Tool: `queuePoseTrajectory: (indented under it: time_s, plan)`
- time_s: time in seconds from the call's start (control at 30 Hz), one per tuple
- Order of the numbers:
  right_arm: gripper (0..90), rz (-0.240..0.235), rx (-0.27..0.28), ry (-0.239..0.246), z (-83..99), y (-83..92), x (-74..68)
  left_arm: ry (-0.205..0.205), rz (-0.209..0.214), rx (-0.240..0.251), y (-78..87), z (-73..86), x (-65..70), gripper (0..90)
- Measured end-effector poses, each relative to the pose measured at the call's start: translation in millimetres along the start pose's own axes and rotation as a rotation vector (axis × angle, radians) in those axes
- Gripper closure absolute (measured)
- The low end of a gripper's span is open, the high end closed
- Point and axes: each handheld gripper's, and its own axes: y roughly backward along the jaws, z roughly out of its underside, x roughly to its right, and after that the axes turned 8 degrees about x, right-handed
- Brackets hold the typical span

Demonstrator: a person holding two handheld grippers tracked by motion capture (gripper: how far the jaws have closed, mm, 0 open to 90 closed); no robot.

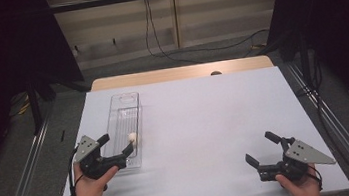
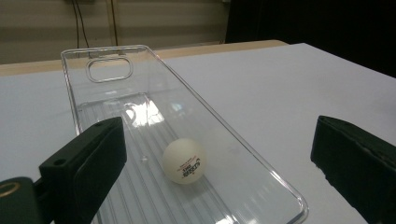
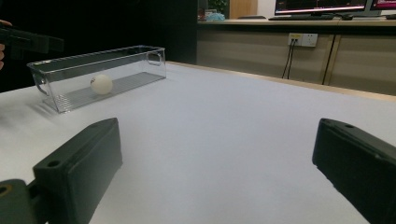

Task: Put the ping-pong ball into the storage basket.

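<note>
Right, the left gripper (image 1: 116, 142) has its two black jaws spread wide with nothing between them, poised over the near end of the long clear plastic bin with cut-out handles (image 1: 125, 100), one jaw outside the bin's left wall and the other by its right wall. Looking along those jaws in the left gripper view, the small white ping-pong ball with dark printed lettering (image 2: 183, 160) sits on the ribbed floor of the bin (image 2: 110, 70), free of both jaws and towards the near end, closer to the right wall. From above, that ball (image 1: 132, 137) shows just beside the tip of the right-hand jaw. Over to the right gripper (image 1: 259, 147): jaws wide apart as well, holding nothing, low over the bare white tabletop (image 1: 205, 119) near the front right corner, well apart from the bin. Its own view looks across the table to the bin (image 3: 126, 58) at far left, ball (image 3: 101, 84) inside. A hand (image 1: 90, 188) grips the left tool and another hand (image 1: 302, 186) the right, forearms coming in from the near edge
</note>
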Motion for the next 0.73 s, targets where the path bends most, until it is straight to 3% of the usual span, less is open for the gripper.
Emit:
queuePoseTrajectory:
  time_s: [0.27,0.4,0.5,0.73]
  plan:
    - [1.2,0.001,0.000,0.004,0.3,-0.3,0.4,0.016,-0.008,0.016,9.1,7.4,-3.9,3.6]
    - [1.2,0.002,0.000,0.003,0.3,-0.5,0.3,0.044,-0.009,0.033,14.1,13.5,-6.0,3.6]
    - [1.2,0.002,0.002,0.005,0.6,-1.1,0.0,0.042,-0.022,0.042,15.9,16.2,-6.4,3.6]
    - [1.2,-0.001,-0.001,0.007,0.8,-1.1,0.4,0.036,-0.007,0.054,17.0,18.6,-6.0,3.2]
